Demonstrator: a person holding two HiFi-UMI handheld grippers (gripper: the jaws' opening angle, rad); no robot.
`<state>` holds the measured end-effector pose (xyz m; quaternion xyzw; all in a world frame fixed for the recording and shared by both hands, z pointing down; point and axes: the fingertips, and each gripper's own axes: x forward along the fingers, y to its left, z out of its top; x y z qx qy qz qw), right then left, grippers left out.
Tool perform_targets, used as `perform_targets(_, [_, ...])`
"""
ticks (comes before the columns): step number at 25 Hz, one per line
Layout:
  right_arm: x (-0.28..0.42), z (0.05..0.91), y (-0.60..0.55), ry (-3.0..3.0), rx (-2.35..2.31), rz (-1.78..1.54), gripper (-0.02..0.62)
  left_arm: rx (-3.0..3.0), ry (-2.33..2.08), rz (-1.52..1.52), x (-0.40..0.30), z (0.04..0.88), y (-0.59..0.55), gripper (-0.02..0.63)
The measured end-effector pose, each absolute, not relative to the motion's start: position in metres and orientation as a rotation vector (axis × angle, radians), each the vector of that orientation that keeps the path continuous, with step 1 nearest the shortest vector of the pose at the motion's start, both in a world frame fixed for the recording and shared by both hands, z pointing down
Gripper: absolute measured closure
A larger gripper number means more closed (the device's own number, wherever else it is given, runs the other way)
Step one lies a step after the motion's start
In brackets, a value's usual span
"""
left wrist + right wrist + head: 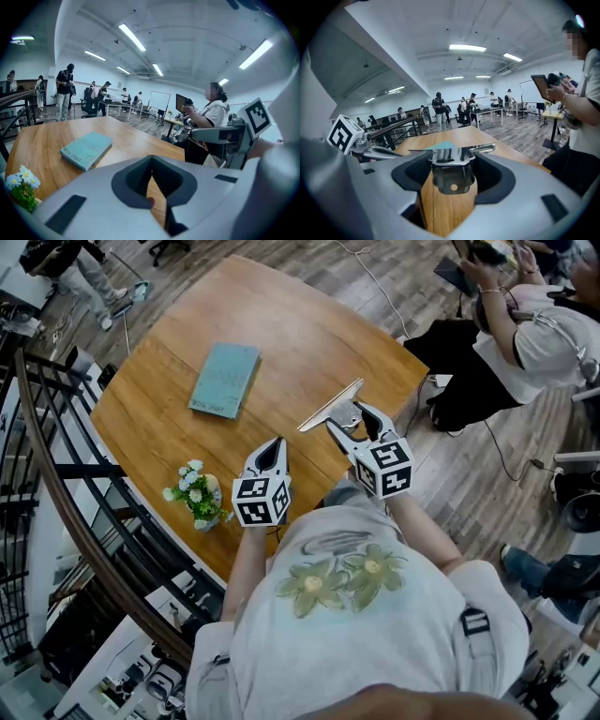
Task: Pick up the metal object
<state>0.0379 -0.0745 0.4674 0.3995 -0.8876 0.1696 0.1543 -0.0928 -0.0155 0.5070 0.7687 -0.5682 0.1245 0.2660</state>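
The metal object [328, 407] is a shiny scraper-like tool with a long flat blade and a short handle plate. My right gripper [344, 415] is shut on its handle and holds it above the wooden table [309, 324], near the right edge. In the right gripper view the metal object [451, 176] sits between the jaws, with the blade lying crosswise in front of my right gripper [452, 161]. My left gripper [277, 442] hovers beside it near the front edge. Its jaws meet with nothing between them, as the left gripper [151, 161] shows in its own view.
A teal book [225, 379] lies on the middle of the table. A small pot of white flowers [197, 495] stands at the front left corner. A dark curved railing [56, 474] runs along the left. A person [525, 334] sits close to the table's right side.
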Motion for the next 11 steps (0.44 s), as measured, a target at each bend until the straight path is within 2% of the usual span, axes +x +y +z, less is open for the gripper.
perform_targets(11, [0.024,0.459,-0.080,-2.548,1.134,0.508,0.308,2.068,-1.535,0.335,-0.105,0.499,-0.020,0.592])
